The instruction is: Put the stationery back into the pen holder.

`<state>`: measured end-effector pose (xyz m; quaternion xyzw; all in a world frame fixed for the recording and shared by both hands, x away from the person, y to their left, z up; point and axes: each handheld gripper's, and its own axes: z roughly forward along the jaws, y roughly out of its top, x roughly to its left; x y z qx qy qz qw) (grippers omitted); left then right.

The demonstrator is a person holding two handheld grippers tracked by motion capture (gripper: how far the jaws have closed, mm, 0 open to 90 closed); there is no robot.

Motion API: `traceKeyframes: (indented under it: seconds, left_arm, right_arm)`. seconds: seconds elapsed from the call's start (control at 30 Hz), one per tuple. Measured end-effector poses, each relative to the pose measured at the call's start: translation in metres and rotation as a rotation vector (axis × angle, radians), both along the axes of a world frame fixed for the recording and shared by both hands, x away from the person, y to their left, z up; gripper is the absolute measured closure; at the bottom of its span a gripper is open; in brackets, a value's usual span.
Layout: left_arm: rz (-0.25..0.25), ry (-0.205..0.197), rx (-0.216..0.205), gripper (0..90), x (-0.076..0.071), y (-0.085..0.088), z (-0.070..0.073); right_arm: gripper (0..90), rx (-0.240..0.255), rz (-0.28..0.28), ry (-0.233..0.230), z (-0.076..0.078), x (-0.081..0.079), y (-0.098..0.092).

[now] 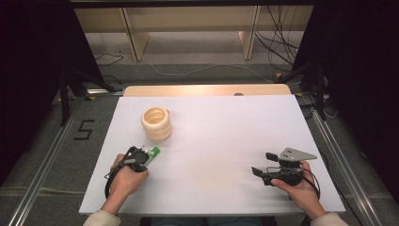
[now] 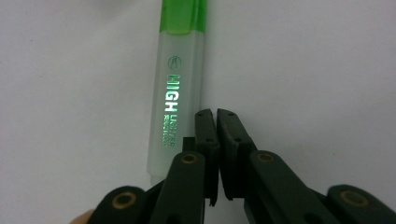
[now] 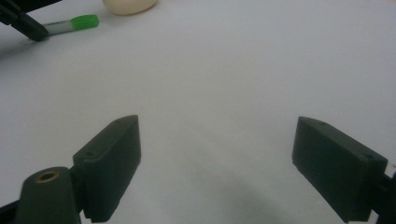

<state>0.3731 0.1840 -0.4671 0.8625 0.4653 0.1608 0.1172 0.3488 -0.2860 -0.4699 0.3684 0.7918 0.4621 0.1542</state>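
A green highlighter (image 2: 176, 93) lies flat on the white counter (image 1: 221, 141), its cap pointing toward a cream ribbed pot (image 1: 156, 124) nearby. The left tool (image 2: 216, 114) rests right beside the pen's barrel, jaws nearly touching with nothing between them. Well apart, at the counter's other side, the right tool (image 3: 217, 163) hangs with jaws spread wide, holding nothing.

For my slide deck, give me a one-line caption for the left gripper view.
Left gripper, jaws shut, beside a green highlighter lying on the white table.
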Motion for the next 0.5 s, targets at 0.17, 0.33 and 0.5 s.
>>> traceKeyframes:
  seconds: [0.17, 0.33, 0.5]
  left_arm:
    - [-0.043, -0.031, -0.015, 71.6, -0.001, -0.006, 0.01]
    - [-0.053, -0.041, -0.019, 54.9, 0.011, -0.007, 0.015]
    - [-0.052, -0.031, -0.036, 45.6, 0.025, 0.0, 0.017]
  right_arm:
    - [16.5, 0.002, -0.007, 0.005, 0.0, 0.0, 0.0]
    - [16.5, 0.002, -0.01, 0.005, 0.0, 0.0, 0.0]
    - [16.5, 0.005, -0.009, 0.005, -0.001, 0.001, 0.0]
